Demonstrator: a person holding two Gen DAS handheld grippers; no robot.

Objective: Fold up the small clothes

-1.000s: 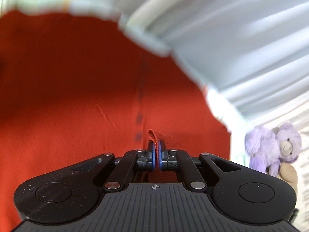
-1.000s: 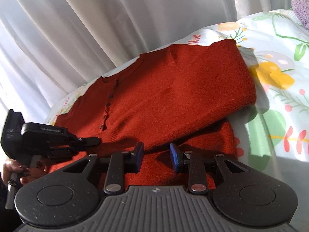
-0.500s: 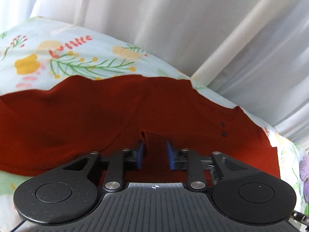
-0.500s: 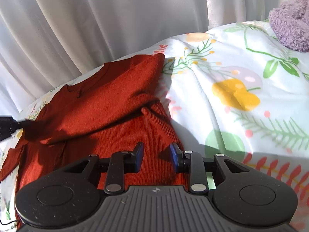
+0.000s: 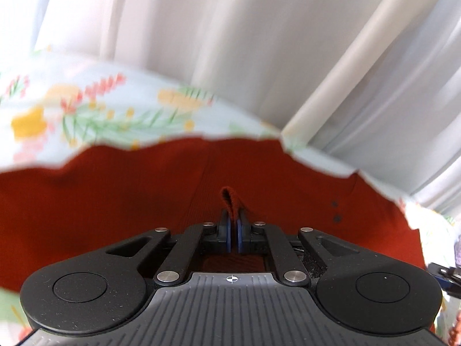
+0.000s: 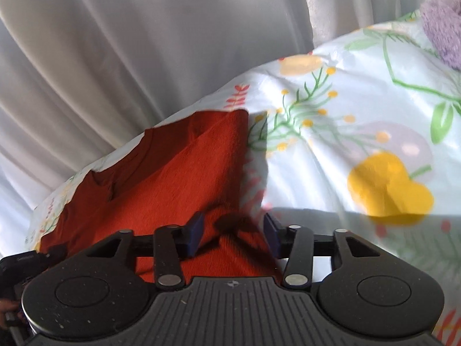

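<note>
**Left claw pinching the red top, right claw spreading over it**

Behind everything I see pale curtains [image 6: 144, 57] hanging in folds. Below them lies the bed's floral sheet [image 6: 360, 109], white with yellow, green and red sprigs. On that sheet rests the rust-red knit top [image 6: 178, 178], partly folded, its far edge near the curtains; in the left wrist view two small dark buttons [image 5: 335, 211] show on it toward the right. A purple plush toy [image 6: 443, 14] sits at the top right corner of the right wrist view.

My left claw [image 5: 232, 225] is clamped tight on a small raised fold of the top, which pokes up between the blue pads. My right claw [image 6: 233, 235] is opening, its pads standing apart with the red cloth lying between them and neither pad pressing on it.
</note>
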